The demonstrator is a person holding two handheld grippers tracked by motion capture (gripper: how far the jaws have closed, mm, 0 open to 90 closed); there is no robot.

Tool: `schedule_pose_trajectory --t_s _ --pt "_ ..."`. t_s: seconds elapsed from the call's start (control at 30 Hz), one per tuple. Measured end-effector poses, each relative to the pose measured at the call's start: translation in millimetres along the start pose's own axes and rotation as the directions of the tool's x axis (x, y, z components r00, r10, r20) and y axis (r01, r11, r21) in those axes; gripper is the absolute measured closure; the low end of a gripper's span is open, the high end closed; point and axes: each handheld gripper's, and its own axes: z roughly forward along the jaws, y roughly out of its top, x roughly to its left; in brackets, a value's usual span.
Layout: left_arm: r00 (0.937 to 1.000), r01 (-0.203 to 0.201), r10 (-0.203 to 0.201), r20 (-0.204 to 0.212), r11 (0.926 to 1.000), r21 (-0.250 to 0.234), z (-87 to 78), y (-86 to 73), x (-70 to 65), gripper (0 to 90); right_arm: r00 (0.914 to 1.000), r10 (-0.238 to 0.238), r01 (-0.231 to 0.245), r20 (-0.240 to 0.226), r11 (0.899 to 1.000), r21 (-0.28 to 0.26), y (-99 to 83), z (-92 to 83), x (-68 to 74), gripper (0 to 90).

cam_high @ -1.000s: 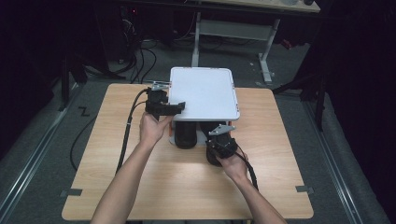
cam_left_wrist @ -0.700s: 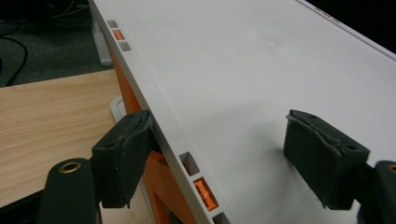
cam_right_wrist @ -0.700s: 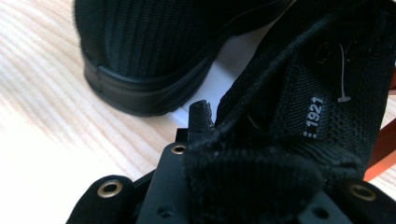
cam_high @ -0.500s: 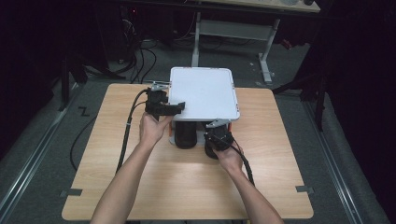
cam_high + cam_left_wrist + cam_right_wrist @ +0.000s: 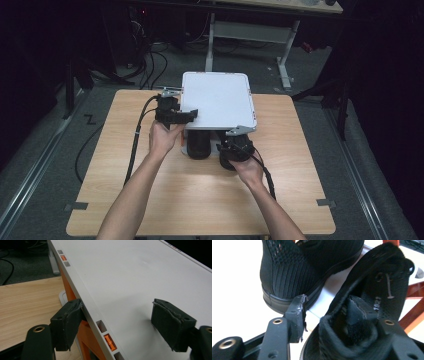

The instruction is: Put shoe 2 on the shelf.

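Your right gripper [image 5: 235, 146] sits nearest you, at the near edge of the white lid [image 5: 218, 100]. Its fingers [image 5: 297, 315] have just been opening and are released now: one finger stands outside the heel collar of the nearer black shoe [image 5: 367, 305], the other is inside its opening, and the pads are not pressing the collar between them. Just beyond those fingers, the second black shoe [image 5: 294, 267] rests on a white surface, heel toward you, touching or nearly touching the first.

Your left gripper [image 5: 172, 114] is at the lid's left edge. Its fingers [image 5: 66, 322] are spread wide, one below the rim beside the orange box [image 5: 75, 296] wall, the other over the lid's top face; whether either pad touches the lid you cannot tell from here. The lid is tilted up over the shoes.

Under both grippers lies the light wooden tabletop [image 5: 125, 190], with grey tape tabs at its near corners. Beyond the fingers, past the far table edge, the floor is grey carpet [image 5: 50, 150] with black cables [image 5: 150, 60] trailing across it, and a white-legged desk [image 5: 285, 65] stands in the dark room behind.
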Motion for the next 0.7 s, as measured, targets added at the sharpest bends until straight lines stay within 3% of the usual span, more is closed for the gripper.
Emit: schedule_pose_trajectory --t_s 0.23,0.47,0.7 --pt "1.0000 -0.004 0.004 0.000 1.0000 -0.001 0.0 -0.1 -0.1 25.0 0.9991 0.037 -0.038 -0.018 0.998 -0.054 0.3 -21.8 -8.1 45.9" --pt "1.0000 -0.008 0.008 0.000 1.0000 -0.002 0.0 -0.2 -0.4 25.0 0.9989 0.040 -0.043 -0.026 0.991 -0.123 -2.2 -45.9 -10.3 45.9" --pt "0.9999 -0.014 0.014 0.000 0.9999 0.001 -0.2 -0.1 -0.3 25.0 0.9983 0.058 -0.059 -0.007 0.984 -0.167 -22.4 -73.9 -12.4 46.5"
